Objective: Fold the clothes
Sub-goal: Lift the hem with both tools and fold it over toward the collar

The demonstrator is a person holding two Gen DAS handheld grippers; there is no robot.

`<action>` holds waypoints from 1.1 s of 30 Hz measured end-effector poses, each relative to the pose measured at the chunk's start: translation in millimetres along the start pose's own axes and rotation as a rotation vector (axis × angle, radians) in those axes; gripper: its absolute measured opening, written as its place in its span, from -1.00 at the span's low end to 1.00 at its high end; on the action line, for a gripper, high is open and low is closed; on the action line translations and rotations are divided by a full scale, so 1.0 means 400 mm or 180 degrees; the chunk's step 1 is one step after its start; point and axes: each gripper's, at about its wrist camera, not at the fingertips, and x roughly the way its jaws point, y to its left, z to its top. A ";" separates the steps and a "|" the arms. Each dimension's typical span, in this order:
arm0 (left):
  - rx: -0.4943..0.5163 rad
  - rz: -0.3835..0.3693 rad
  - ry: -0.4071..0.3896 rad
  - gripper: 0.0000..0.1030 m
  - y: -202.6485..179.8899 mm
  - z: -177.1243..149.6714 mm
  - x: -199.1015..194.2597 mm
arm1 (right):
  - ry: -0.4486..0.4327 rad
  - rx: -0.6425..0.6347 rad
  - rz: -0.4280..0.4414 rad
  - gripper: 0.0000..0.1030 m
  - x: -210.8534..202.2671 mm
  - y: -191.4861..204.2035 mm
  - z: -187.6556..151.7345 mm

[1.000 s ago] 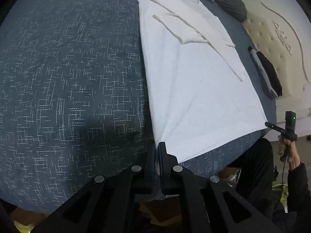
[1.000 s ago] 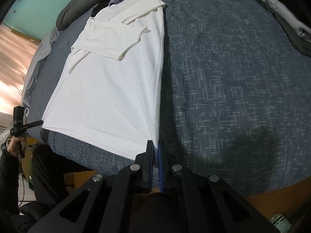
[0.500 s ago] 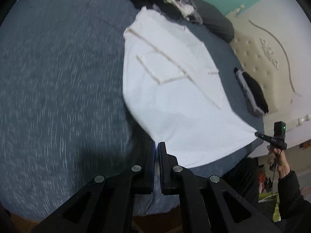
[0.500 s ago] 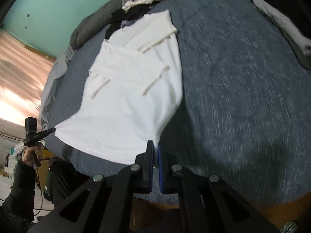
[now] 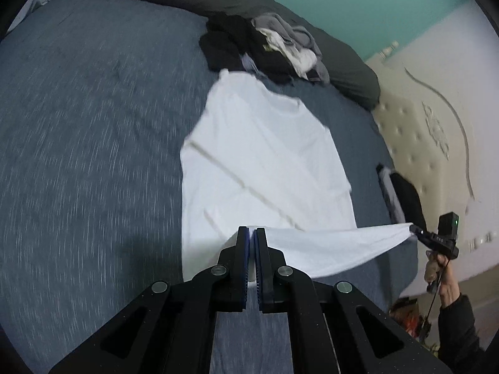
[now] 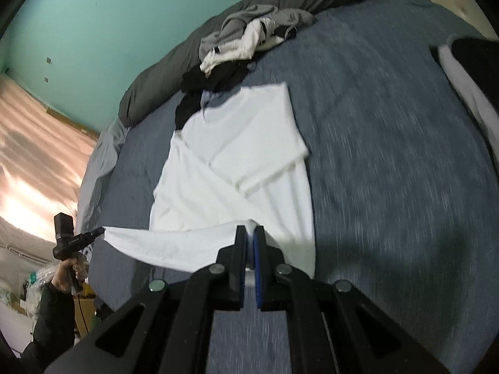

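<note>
Closely pinched: left hand-held gripper [image 5: 252,233] clamped on one bottom corner of the white T-shirt [image 5: 268,168], right hand-held gripper [image 6: 249,232] clamped on the other. Hem lifted off the blue bedspread [image 5: 87,143] and stretched taut between the two, sagging a little in the middle. Long axis of the shirt running away from both cameras, collar at the far end, pointing toward the pile of dark and grey clothes [image 5: 268,50] by the dark pillow [image 5: 343,62]. Sleeves folded inward across the chest. Upper part of the shirt lying flat on the bed, lower part raised. Folded black and grey garment [image 5: 402,193] near the cream headboard [image 5: 436,131]. Seen from the left camera, bare hand [image 5: 436,272] gripping the right tool's handle, dark sleeve [image 5: 458,321] below it.
</note>
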 end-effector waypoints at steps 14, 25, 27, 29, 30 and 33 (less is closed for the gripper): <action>-0.0182 0.0099 -0.0080 -0.93 0.091 0.390 0.228 | -0.0101 -0.0053 -0.0221 -0.93 0.250 -0.044 0.441; -0.0329 0.0161 -0.0117 -0.93 0.173 0.632 0.418 | -0.0123 -0.0054 -0.0478 -0.93 0.453 -0.111 0.643; -0.0368 0.0187 -0.0128 -0.93 0.186 0.644 0.447 | -0.0148 -0.0034 -0.0518 -0.93 0.480 -0.125 0.669; -0.0408 0.0213 -0.0140 -0.93 0.199 0.653 0.476 | -0.0146 0.0007 -0.0538 -0.93 0.510 -0.140 0.678; -0.0428 0.0227 -0.0146 -0.93 0.206 0.658 0.490 | -0.0141 0.0030 -0.0545 -0.93 0.526 -0.148 0.681; -0.0487 0.0267 -0.0164 -0.92 0.225 0.673 0.533 | -0.0128 0.0100 -0.0568 -0.93 0.573 -0.171 0.690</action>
